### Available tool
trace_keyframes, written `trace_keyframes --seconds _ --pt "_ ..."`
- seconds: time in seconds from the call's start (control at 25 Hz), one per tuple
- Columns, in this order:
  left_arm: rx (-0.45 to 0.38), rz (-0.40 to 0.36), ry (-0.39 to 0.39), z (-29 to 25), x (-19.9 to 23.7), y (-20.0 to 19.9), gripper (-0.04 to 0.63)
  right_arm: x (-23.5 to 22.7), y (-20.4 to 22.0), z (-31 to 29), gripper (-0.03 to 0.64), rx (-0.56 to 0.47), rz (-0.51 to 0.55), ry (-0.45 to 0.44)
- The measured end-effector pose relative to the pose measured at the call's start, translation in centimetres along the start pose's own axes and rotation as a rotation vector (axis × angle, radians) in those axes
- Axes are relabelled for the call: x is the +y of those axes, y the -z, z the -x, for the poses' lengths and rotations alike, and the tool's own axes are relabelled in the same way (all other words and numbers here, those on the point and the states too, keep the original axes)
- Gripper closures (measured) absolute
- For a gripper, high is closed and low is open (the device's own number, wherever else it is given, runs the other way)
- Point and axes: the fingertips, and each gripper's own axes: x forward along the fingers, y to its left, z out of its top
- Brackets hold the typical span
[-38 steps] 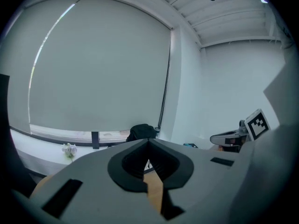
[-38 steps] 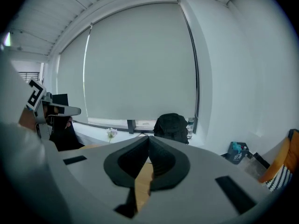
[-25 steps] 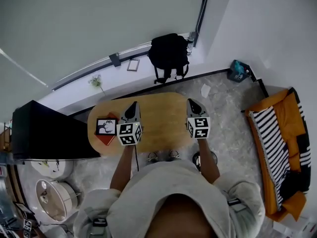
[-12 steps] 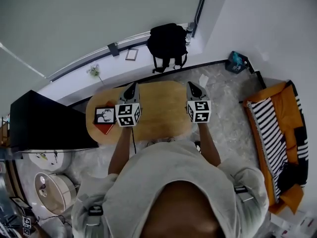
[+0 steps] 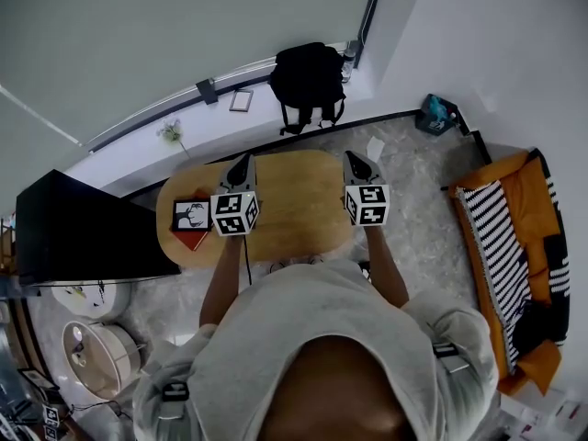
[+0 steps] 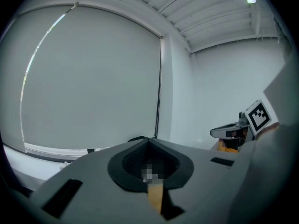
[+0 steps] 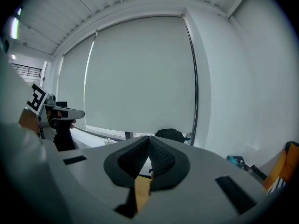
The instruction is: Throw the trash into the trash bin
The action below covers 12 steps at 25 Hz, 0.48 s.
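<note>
Both grippers hover side by side over an oval wooden table (image 5: 294, 211), pointing at the far wall. My left gripper (image 5: 243, 161) is shut with nothing in it; its pads (image 6: 140, 155) meet at the tip. My right gripper (image 5: 352, 157) is also shut and empty, its ribbed pads (image 7: 161, 160) pressed together. A white scrap of paper (image 5: 376, 148) lies on the floor beyond the table's far right end. A small teal container (image 5: 434, 115) stands by the right wall and shows small in the right gripper view (image 7: 236, 161). Each gripper sees the other at its side.
A black backpack (image 5: 308, 79) leans against the windowsill. A picture card (image 5: 191, 214) on a red sheet (image 5: 195, 238) lies at the table's left end. A black cabinet (image 5: 78, 237) stands left, an orange sofa with a striped cushion (image 5: 505, 246) right, white round tubs (image 5: 92, 356) lower left.
The head view has shifted a little, so the table and grippers sit slightly higher and further left in it. Both grippers stay shut over the table.
</note>
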Motion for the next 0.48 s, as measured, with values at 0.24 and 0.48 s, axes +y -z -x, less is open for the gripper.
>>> trace_keyframes --seconds 0.24,0.48 --pt "0.008 -0.002 -0.003 -0.28 0.16 0.35 0.577 -0.45 0.58 -0.32 0.588 0.016 -0.006 0.001" --pt "0.008 -0.003 0.000 -0.26 0.20 0.48 0.577 0.00 0.92 -0.61 0.588 0.024 -0.009 -0.003"
